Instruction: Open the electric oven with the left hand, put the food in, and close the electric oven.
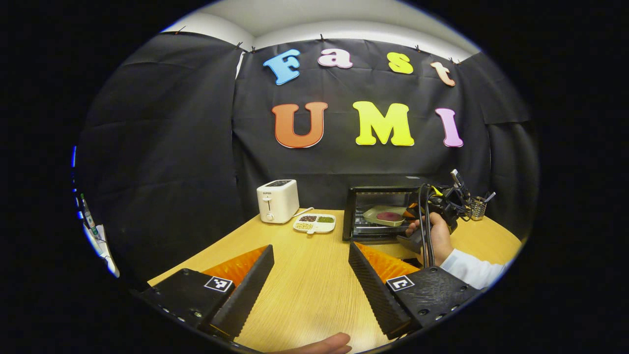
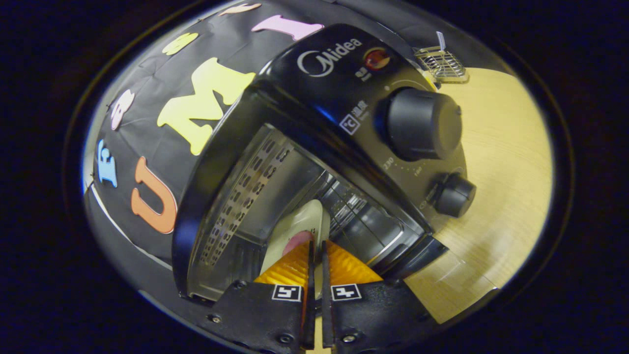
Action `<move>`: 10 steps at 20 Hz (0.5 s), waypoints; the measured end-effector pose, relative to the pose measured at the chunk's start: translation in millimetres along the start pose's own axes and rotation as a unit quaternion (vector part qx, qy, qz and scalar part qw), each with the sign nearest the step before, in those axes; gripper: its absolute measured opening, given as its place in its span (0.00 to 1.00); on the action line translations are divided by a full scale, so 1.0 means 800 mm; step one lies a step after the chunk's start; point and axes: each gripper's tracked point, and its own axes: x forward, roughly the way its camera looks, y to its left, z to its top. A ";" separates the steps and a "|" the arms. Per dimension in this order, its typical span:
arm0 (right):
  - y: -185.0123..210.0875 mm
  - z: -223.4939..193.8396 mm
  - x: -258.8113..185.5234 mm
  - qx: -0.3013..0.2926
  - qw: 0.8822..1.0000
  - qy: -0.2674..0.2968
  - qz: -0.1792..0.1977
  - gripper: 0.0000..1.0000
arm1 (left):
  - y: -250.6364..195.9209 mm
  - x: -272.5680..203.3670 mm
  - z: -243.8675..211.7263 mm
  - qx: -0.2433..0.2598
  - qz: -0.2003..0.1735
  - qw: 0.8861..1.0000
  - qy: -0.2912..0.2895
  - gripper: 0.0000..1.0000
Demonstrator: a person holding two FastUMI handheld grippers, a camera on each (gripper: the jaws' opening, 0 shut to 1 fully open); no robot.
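The black electric oven [image 1: 376,196] stands at the back right of the wooden table with its door folded down. In its mouth a pale plate [image 1: 381,215] carries a dark red piece of food [image 1: 389,216]. A hand holds my right gripper [image 1: 410,212] at the plate's right edge. In the right gripper view my right gripper [image 2: 317,244] is shut on the rim of the plate [image 2: 304,219], which reaches into the oven [image 2: 314,59]; the pinkish food [image 2: 296,242] lies just past the fingers. My left gripper [image 1: 310,247] hovers open over the table, left of the oven, holding nothing.
A white toaster [image 1: 277,200] and a white divided dish [image 1: 314,223] of grains sit left of the oven. A wire basket [image 1: 479,207] stands to its right. Two knobs [image 2: 422,123] are on the oven's front panel. A fingertip [image 1: 322,343] shows at the bottom edge.
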 end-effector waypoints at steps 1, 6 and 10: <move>0.007 0.001 -0.005 0.000 1.000 -0.003 0.013 0.07 | 0.001 -0.003 -0.001 0.002 0.002 1.000 0.001 0.98; 0.013 -0.005 -0.034 -0.039 0.999 0.007 0.038 0.41 | 0.003 -0.027 0.010 -0.003 -0.003 1.000 -0.009 0.98; 0.007 -0.013 -0.074 -0.052 0.997 0.018 0.053 0.61 | 0.003 -0.044 0.019 -0.004 -0.005 1.000 -0.016 0.98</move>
